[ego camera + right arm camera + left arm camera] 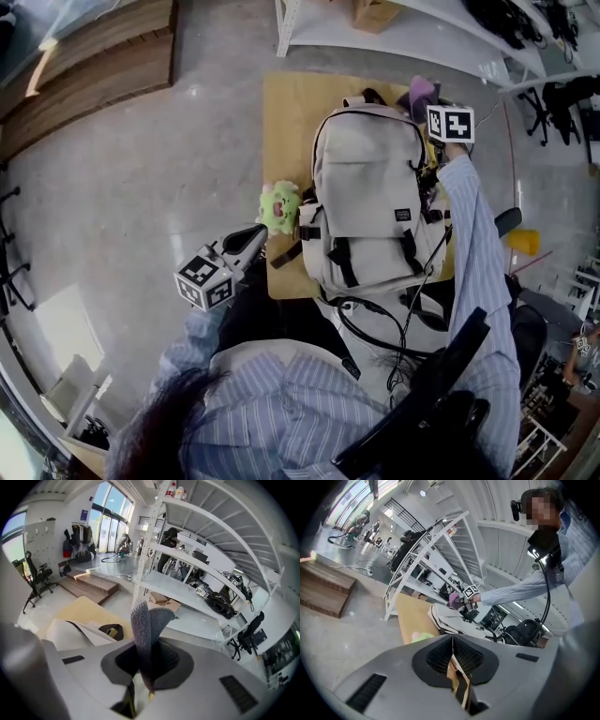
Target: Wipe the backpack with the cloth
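Observation:
A pale grey backpack (pixel 367 192) lies flat on a small wooden table (pixel 286 112), straps toward me. My right gripper (pixel 441 141) hovers at the bag's far right corner, shut on a purple-grey cloth (pixel 421 93). In the right gripper view the cloth (pixel 146 620) sticks up from the closed jaws, with the backpack (pixel 70 632) below to the left. My left gripper (pixel 253 238) hangs off the table's left edge near the bag's lower left, shut with nothing in it. From the left gripper view the backpack (pixel 449 618) lies ahead on the table.
A green plush toy (pixel 279 206) sits on the table against the bag's left side. White shelving (pixel 403 33) stands behind the table. Black cables (pixel 384 323) hang over the near edge. An office chair (pixel 38 581) and wooden steps (pixel 89 585) stand farther off.

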`<state>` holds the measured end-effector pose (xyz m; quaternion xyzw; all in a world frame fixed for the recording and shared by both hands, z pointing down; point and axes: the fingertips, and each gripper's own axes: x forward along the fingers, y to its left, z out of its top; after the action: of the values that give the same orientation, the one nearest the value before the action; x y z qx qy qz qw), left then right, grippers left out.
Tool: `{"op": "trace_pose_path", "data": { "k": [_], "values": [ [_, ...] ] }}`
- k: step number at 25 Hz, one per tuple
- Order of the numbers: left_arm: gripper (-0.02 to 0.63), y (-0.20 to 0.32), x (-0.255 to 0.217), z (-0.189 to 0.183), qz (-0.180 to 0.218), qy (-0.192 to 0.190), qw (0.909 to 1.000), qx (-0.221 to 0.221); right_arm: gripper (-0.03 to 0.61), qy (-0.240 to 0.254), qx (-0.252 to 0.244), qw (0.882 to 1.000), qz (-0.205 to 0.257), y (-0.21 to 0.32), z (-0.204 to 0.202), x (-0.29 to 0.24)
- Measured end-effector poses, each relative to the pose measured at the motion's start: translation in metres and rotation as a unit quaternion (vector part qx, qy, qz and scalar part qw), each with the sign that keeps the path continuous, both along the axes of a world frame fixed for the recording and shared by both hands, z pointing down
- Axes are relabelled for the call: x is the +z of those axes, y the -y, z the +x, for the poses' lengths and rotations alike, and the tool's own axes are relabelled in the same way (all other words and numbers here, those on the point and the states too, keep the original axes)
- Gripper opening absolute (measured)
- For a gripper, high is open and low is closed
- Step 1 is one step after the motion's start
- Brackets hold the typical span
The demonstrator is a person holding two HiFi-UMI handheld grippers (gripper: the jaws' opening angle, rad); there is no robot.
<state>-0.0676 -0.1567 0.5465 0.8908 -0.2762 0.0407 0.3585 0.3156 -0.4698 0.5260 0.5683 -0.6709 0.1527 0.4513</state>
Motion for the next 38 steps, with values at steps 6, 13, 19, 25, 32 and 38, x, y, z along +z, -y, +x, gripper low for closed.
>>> {"op": "trace_pose_path", "data": {
  "k": [6,13,19,25,32,38],
  "values": [
    [0.005,0.007,0.0,-0.009,0.002,0.001,0.9999,-0.015,0.041,-0.011,-0.087,0.995,-0.039,-0.01,-0.06,0.022],
    [0.005,0.009,-0.003,-0.007,0.009,-0.002,0.9997,-0.024,0.041,0.012,-0.193,0.981,-0.035,-0.013,-0.158,0.027],
    [0.005,-0.001,0.0,-0.012,0.008,0.001,0.9996,-0.027,0.041,0.008,-0.306,0.951,-0.049,-0.037,-0.246,0.043],
    [0.005,-0.008,0.002,-0.031,0.005,0.008,0.9983,-0.057,0.041,-0.001,-0.381,0.92,-0.094,-0.077,-0.294,0.069],
    [0.005,-0.011,0.007,-0.05,-0.002,0.012,0.9957,-0.092,0.041,0.013,-0.413,0.901,-0.131,-0.134,-0.307,0.067],
    [0.005,-0.012,0.005,-0.036,0.007,0.001,0.9965,-0.083,0.041,0.037,-0.448,0.875,-0.18,-0.201,-0.315,0.064]
  ]
}}
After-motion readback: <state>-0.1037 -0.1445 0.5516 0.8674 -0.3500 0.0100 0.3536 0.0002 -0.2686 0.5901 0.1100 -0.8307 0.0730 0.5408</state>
